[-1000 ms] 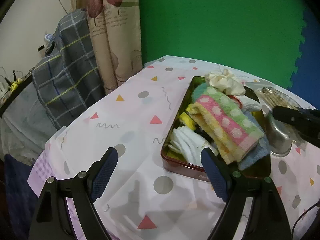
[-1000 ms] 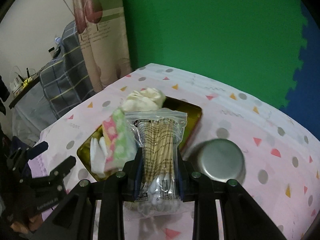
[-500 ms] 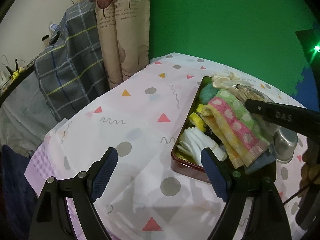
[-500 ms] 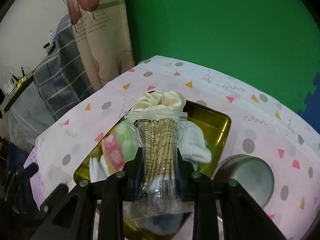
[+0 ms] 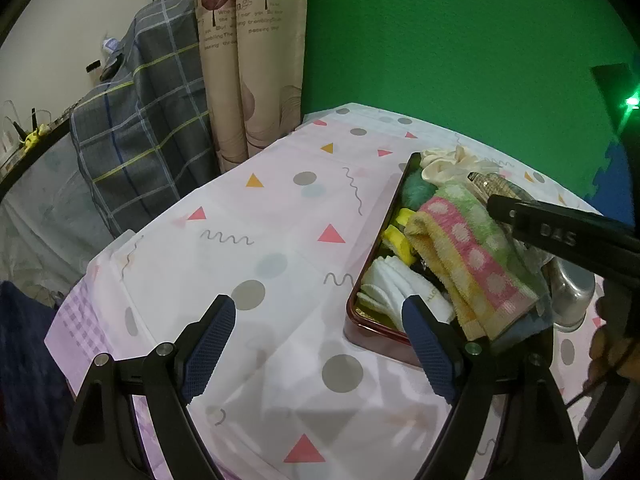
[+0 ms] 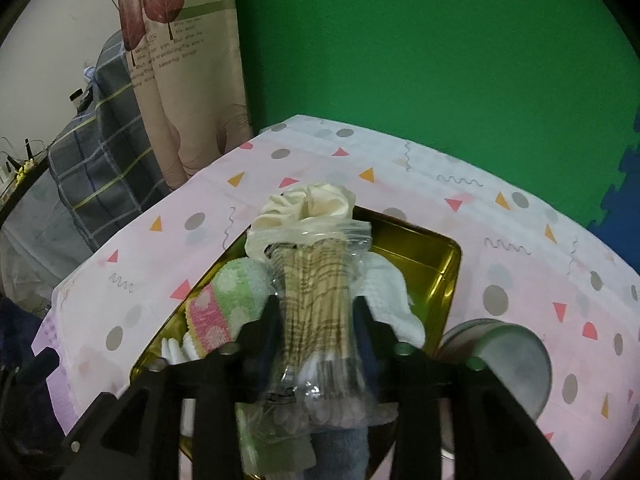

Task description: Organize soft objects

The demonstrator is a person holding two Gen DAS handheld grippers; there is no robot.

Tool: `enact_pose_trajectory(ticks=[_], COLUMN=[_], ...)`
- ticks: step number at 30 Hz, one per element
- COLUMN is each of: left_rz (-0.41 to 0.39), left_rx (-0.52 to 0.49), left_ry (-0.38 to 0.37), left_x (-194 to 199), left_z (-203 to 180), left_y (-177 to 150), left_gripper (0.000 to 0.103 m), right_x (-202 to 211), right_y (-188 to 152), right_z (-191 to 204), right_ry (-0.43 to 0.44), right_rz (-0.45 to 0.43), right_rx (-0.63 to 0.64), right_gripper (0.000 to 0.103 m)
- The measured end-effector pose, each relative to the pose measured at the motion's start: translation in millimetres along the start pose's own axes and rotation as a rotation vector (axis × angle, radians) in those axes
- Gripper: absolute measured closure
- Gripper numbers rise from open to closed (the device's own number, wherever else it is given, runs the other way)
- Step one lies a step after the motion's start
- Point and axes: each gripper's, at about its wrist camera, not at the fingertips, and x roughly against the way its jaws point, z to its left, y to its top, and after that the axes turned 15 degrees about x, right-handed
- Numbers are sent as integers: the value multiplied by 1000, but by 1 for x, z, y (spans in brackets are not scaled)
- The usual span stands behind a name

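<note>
A gold-lined tin (image 6: 420, 248), red outside (image 5: 374, 240), holds a striped dotted towel (image 5: 468, 248) (image 6: 236, 292), a cream scrunchie (image 5: 444, 162) (image 6: 308, 204), white pads (image 5: 392, 284) and a white cloth (image 6: 388, 292). My right gripper (image 6: 316, 308) hangs over the tin. Its jaws are opening, and a clear bag of cotton swabs (image 6: 316, 272) is loose between them, above the towel. In the left wrist view, one right finger (image 5: 560, 236) crosses above the tin beside the bag (image 5: 492, 184). My left gripper (image 5: 318, 304) is open and empty over the tablecloth, left of the tin.
An upturned steel bowl (image 6: 512, 360) (image 5: 572, 292) sits right of the tin. The patterned tablecloth (image 5: 280, 220) covers a round table whose edge drops off at the left. A plaid-covered object (image 5: 144, 128) and a curtain (image 5: 248, 60) stand beyond, before a green wall.
My right gripper carried the swab bag from beside the tin to above it, then its jaws started to spread. The left gripper stayed open and nearly still.
</note>
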Motion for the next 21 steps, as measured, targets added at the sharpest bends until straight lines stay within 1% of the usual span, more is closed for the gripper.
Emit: enact_pose_trajectory(ticks=[1, 2, 4, 6, 7, 10, 14, 17, 21], left_rz=[-1, 1, 0, 0, -2, -7, -12, -17, -19], left_rx=[1, 0, 1, 2, 1, -4, -15, -21, -29], left_ry=[-2, 1, -1, -2, -3, 3, 6, 4, -2], left_x=[0, 0, 0, 0, 0, 0, 1, 3, 7], left_z=[0, 0, 0, 0, 0, -1, -5, -9, -13], left_y=[0, 0, 0, 0, 0, -1, -4, -6, -8], left_gripper=[20, 20, 20, 20, 20, 20, 20, 20, 20], right_x=[4, 10, 22, 36, 41, 61, 81, 89, 96], right_y=[0, -1, -2, -4, -5, -15, -38, -56, -78], right_z=[1, 1, 2, 3, 3, 2, 7, 11, 15], right_ry=[-13, -19, -17, -38, -45, -84, -142, -166, -146], right_rz=[-4, -13, -37, -56, -59, -69, -49, -34, -15], right_rx=[3, 5, 3, 0, -1, -15, -21, -35, -64], right_gripper=[44, 39, 39, 37, 32, 25, 24, 24, 24])
